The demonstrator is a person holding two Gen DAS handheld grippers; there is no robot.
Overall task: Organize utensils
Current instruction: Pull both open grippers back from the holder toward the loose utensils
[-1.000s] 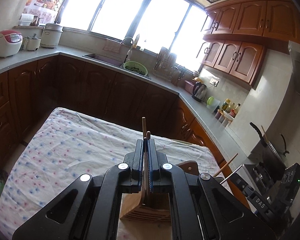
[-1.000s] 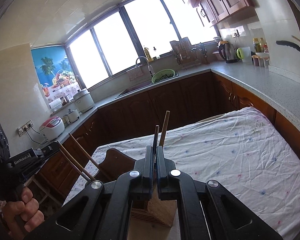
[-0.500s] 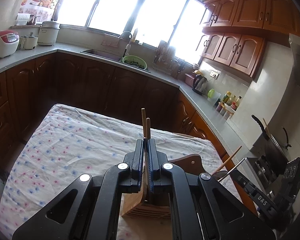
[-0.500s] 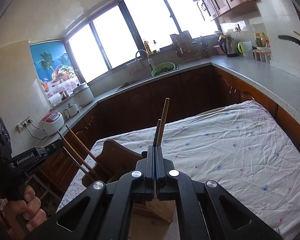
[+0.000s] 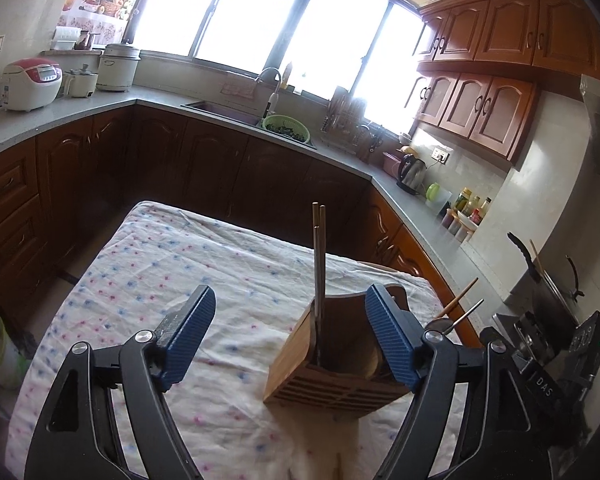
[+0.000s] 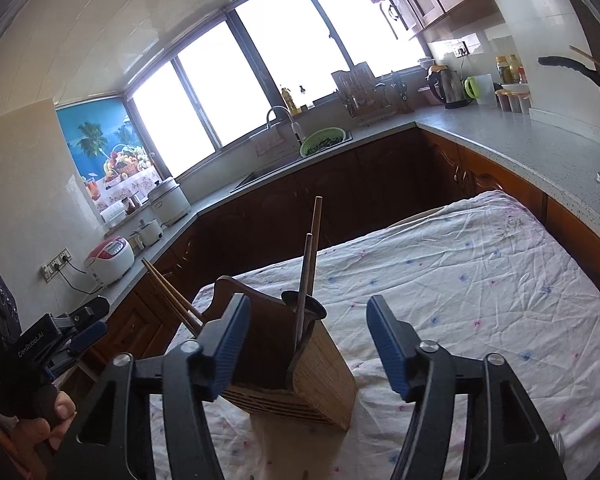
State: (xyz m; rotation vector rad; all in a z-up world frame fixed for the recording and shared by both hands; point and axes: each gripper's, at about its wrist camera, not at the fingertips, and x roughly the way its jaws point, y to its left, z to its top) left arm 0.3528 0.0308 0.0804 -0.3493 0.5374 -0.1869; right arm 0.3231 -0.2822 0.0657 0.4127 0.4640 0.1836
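Observation:
A wooden utensil holder (image 5: pixel 332 364) stands on the table with the floral cloth (image 5: pixel 172 280). A pair of chopsticks (image 5: pixel 319 264) stands upright in its left compartment. My left gripper (image 5: pixel 290 334) is open and empty, just above the holder. In the right wrist view the holder (image 6: pixel 300 360) has a spoon and a wooden stick (image 6: pixel 306 276) standing in its near compartment and the chopsticks (image 6: pixel 172 300) leaning left at its far side. My right gripper (image 6: pixel 306 342) is open and empty above it.
Dark wooden cabinets and a grey counter (image 5: pixel 412 208) wrap around the table, with a sink (image 5: pixel 224 110), a kettle (image 5: pixel 412 172) and a rice cooker (image 5: pixel 30 84). The other handheld gripper shows at the edge of each view (image 6: pixel 28 352).
Both grippers have opened. The left let go of the chopsticks, the right let go of the spoon and stick; these now stand in the holder.

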